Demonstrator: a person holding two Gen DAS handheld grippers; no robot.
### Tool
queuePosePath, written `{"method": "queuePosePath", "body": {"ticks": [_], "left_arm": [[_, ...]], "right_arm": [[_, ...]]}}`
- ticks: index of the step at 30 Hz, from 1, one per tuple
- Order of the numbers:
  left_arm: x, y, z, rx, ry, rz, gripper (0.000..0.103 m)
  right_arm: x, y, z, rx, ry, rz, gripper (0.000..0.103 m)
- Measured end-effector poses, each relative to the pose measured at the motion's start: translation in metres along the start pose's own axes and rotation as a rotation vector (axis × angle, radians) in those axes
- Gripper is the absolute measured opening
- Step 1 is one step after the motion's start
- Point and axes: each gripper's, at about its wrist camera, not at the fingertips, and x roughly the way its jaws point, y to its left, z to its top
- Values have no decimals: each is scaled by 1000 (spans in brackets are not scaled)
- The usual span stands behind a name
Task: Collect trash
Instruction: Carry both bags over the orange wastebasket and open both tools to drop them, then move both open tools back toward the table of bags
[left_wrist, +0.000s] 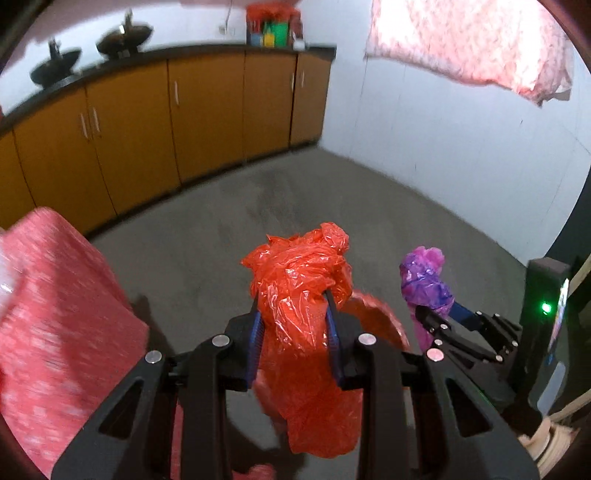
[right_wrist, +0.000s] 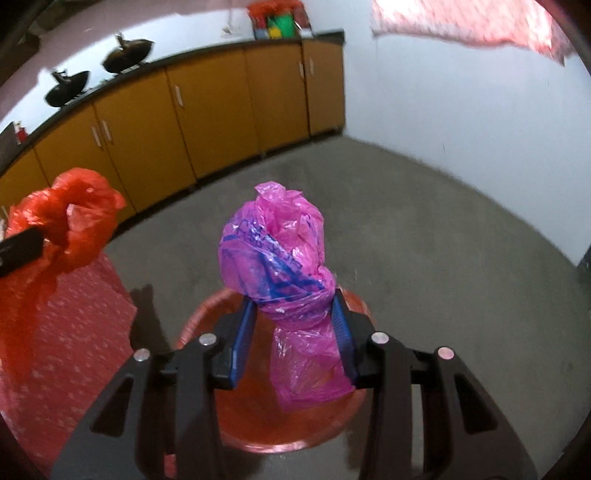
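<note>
A crumpled orange plastic bag (left_wrist: 299, 291) sits pinched between the blue pads of my left gripper (left_wrist: 293, 299), its tail hanging down below the fingers. My right gripper (right_wrist: 293, 302) is shut on a knotted pink plastic bag with blue print (right_wrist: 273, 251), held just above a round red tub (right_wrist: 280, 432) on the floor. In the left wrist view the pink bag (left_wrist: 424, 280) and right gripper (left_wrist: 439, 314) show to the right, and a slice of the red tub (left_wrist: 376, 317) lies behind the orange bag. The orange bag (right_wrist: 66, 221) appears at the left of the right wrist view.
A red patterned cloth (left_wrist: 55, 317) covers something at the left, close to the tub. Yellow cabinets (left_wrist: 192, 110) with a dark counter line the far wall. Grey floor (left_wrist: 295, 199) spreads between. A dark stand with a green light (left_wrist: 543, 306) is at the right.
</note>
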Motion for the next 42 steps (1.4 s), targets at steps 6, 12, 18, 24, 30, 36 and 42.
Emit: {"method": "queuePosePath", "body": {"ticks": [6, 12, 18, 24, 30, 36, 42], "left_arm": [[61, -10, -25, -3, 147, 24, 30], [97, -12, -35, 11, 236, 38, 33], [114, -10, -32, 3, 261, 56, 48], [112, -9, -26, -23, 246, 50, 53], [68, 5, -9, -57, 160, 51, 53], [-13, 42, 5, -100, 26, 78, 55], [-103, 104, -9, -174, -85, 178, 57]], "right_arm": [[38, -22, -16, 14, 60, 12, 40], [64, -18, -18, 14, 102, 41, 42], [69, -15, -16, 29, 112, 59, 50], [66, -8, -13, 4, 98, 43, 50], [41, 2, 3, -2, 35, 49, 50], [-10, 39, 28, -71, -53, 98, 50], [-65, 113, 45, -151, -131, 211, 51]]}}
